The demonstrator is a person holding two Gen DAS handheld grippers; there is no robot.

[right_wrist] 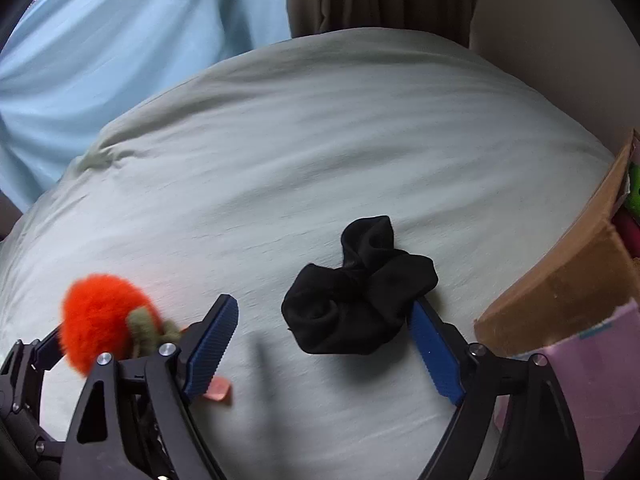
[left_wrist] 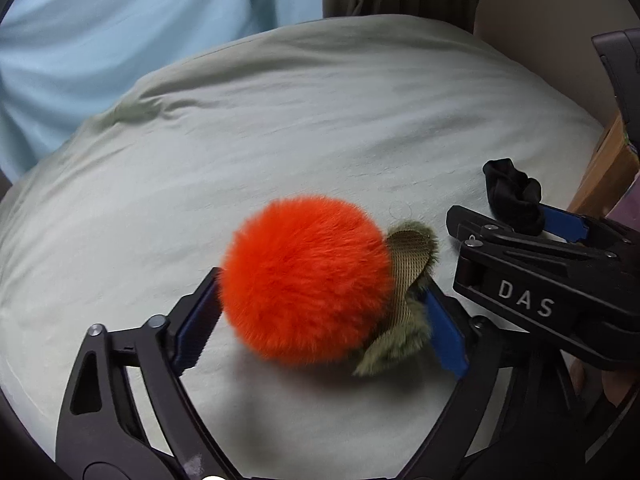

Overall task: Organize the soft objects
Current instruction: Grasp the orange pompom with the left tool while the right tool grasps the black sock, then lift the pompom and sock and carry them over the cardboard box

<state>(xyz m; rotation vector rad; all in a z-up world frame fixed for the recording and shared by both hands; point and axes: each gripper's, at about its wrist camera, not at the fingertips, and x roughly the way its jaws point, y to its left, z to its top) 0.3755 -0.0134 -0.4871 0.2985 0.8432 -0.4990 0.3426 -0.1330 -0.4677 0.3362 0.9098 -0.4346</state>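
On the bed (right_wrist: pixel 280 140), the orange pompom (left_wrist: pixel 304 284) sat between the left hand-held gripper's (left_wrist: pixel 320 320) parted jaws, and the black scrunchie (right_wrist: pixel 356 300) between the right hand-held gripper's (right_wrist: pixel 324 348), neither yet clamped.

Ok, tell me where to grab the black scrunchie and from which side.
Grip the scrunchie across its bunched middle, coming down from above. It lies flat and loose on the bedsheet, so nothing sticks up except the gathered folds. The right tool is already around its near edge: one finger touches its right side, the other stands clear.
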